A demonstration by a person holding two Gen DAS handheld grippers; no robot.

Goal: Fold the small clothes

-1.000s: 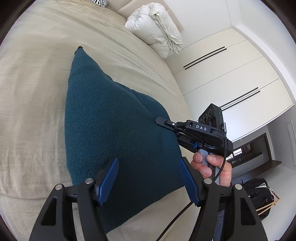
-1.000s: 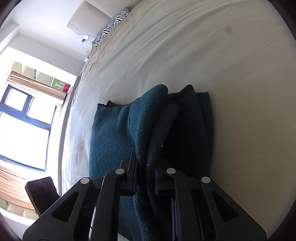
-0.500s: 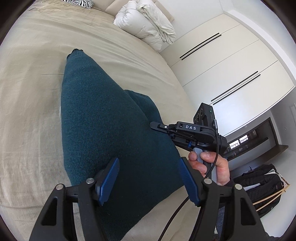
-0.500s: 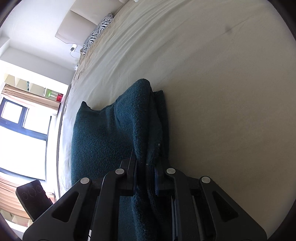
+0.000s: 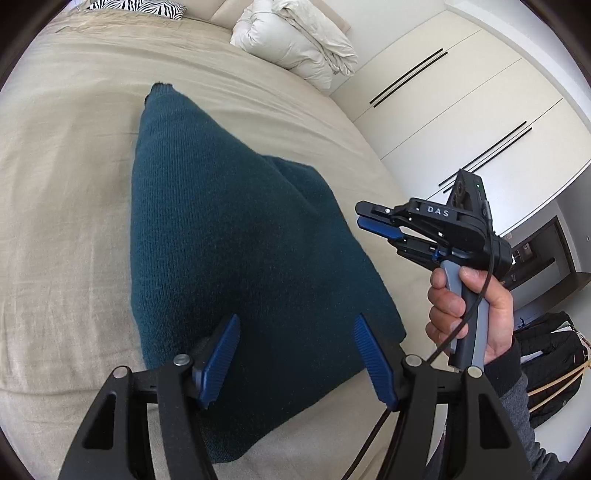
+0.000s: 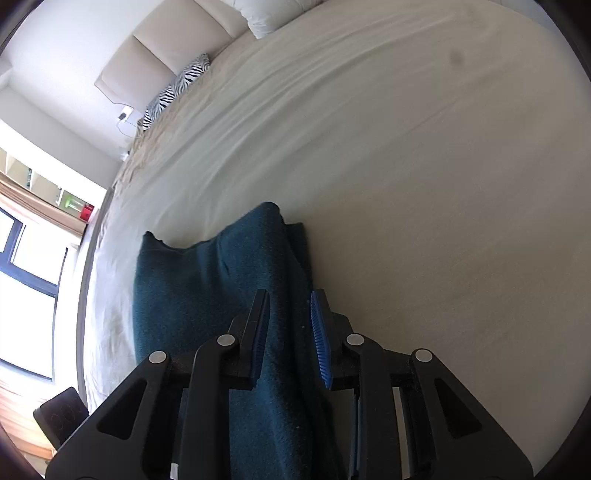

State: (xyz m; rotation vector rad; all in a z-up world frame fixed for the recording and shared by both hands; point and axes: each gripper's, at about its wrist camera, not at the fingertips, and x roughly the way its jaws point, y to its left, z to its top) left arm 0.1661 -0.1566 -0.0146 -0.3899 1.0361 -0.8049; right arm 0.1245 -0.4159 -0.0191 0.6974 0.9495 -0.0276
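A dark teal knit garment lies folded on the beige bed, narrowing toward the far end. My left gripper hovers open over its near edge, pads wide apart and holding nothing. My right gripper, held by a hand, hangs in the air beside the garment's right edge. Its jaws are opening. In the right wrist view the garment shows below the gap of the right gripper, and the blue pads do not press on it.
A bundled white duvet and a zebra-print pillow lie at the head of the bed. White wardrobe doors stand to the right, with a black backpack on the floor. A window is on the left side.
My right gripper, shut on a raised fold of the garment before, has parted its jaws and drawn back off it. The fold now lies lower. The left gripper stays open.
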